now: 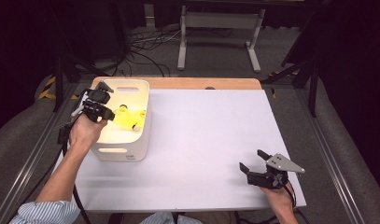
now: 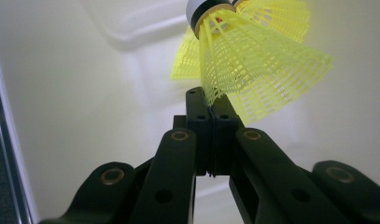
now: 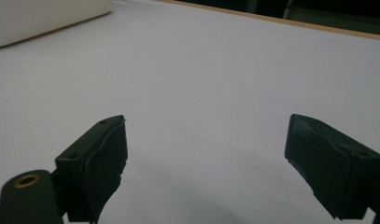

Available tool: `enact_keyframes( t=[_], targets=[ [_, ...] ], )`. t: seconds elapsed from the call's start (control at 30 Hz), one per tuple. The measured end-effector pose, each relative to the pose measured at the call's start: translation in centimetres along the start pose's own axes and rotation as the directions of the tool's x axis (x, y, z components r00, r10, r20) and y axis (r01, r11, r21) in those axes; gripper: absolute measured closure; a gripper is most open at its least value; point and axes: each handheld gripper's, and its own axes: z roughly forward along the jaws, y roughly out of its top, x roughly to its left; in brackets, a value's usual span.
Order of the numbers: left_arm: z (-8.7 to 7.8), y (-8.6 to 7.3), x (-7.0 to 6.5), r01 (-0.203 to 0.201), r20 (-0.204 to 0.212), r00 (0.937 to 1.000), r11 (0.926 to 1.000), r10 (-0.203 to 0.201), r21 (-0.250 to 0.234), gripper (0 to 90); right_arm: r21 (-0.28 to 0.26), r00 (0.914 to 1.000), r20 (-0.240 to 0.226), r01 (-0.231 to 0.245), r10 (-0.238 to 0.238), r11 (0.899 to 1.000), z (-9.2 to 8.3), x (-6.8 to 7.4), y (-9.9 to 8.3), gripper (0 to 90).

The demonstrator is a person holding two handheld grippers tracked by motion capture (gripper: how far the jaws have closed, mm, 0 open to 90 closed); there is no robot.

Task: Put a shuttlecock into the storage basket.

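Note:
A white plastic bin stands at the table's left side with yellow shuttlecocks inside. My left gripper reaches down into the bin from its left rim. In the left gripper view its jaws are shut on the mesh skirt edge of a yellow shuttlecock, whose cork with a white and black band points up and away. More yellow mesh shows behind it. My right gripper rests low over the table near the front right, jaws wide open with nothing between them.
The bin's pale inner wall closes in around the left gripper. A white sheet covers the table, with a wooden edge at the back. The bin's corner lies far off from the right gripper. Cables and stand legs lie on the floor beyond.

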Motion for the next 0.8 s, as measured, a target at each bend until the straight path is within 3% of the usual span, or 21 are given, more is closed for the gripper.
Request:
enact_keyframes(
  t=[0.43,0.8],
  targets=[
    [1.3,-0.1,0.1,0.003,0.007,1.0000,0.9990,-0.003,0.044,88.1,0.002,1.0000,-0.003,0.002,-0.002,1.000,0.1,0.0,0.0,13.6],
    [1.5,0.1,0.0,0.000,0.019,0.9998,0.9990,-0.001,0.046,87.9,0.003,1.0000,-0.003,0.005,-0.005,1.000,0.1,0.1,0.0,13.7]
  ],
)
